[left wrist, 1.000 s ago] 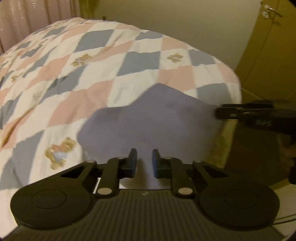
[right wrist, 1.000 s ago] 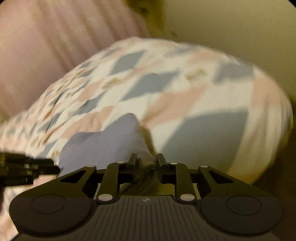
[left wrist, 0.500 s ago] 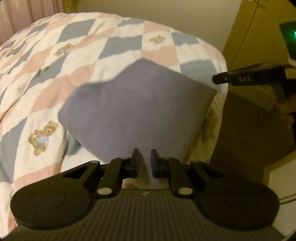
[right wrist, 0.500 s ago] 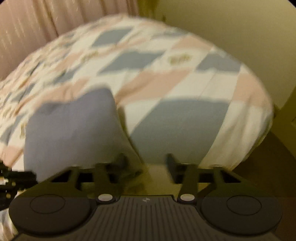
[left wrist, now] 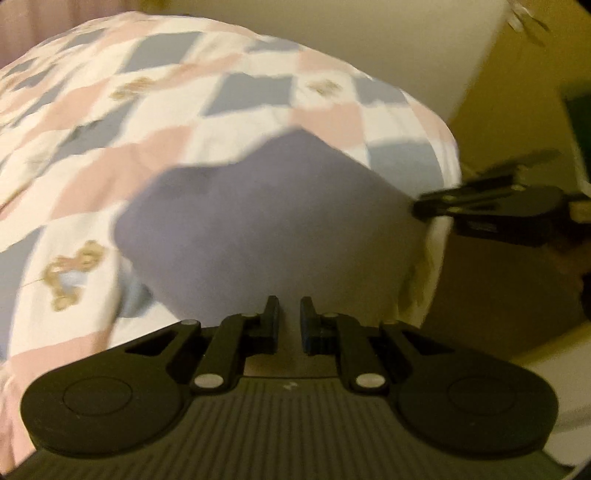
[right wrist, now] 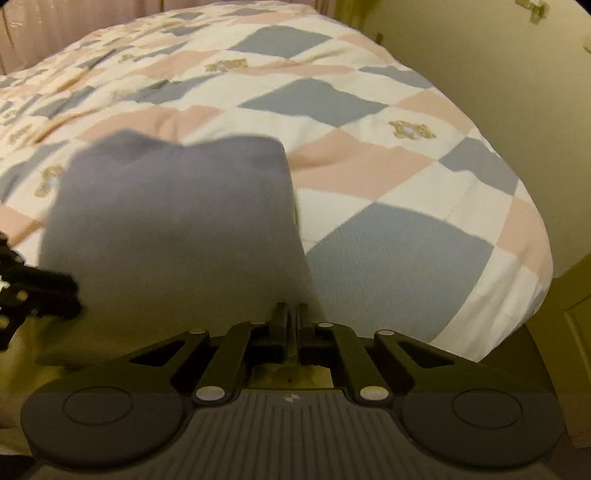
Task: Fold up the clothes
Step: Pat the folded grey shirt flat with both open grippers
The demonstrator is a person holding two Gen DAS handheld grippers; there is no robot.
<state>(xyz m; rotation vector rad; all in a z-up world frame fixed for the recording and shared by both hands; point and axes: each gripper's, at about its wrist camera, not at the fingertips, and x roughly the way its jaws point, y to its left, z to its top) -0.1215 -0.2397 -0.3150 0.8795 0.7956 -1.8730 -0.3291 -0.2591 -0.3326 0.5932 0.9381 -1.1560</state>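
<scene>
A plain grey-blue garment [left wrist: 269, 229] hangs stretched between my two grippers above the near end of the bed; it also fills the left of the right wrist view [right wrist: 173, 229]. My left gripper [left wrist: 289, 314] is shut on its lower edge, the cloth pinched between the fingers. My right gripper [right wrist: 292, 314] is shut on the other corner of the garment. The right gripper shows in the left wrist view [left wrist: 491, 210] at the garment's right edge. The left gripper shows at the left edge of the right wrist view [right wrist: 37, 291].
The bed carries a quilt [right wrist: 351, 122] in pink, white and grey-blue diamonds with teddy bear prints [left wrist: 70, 273]. A beige wall [right wrist: 480, 48] stands behind the bed. A wooden door [left wrist: 517, 85] is at the right. Pink curtains [right wrist: 74, 22] hang at the far left.
The right gripper opened about half a second ago and is now shut on the garment's corner. The garment has been lifted and spread wider between the two grippers.
</scene>
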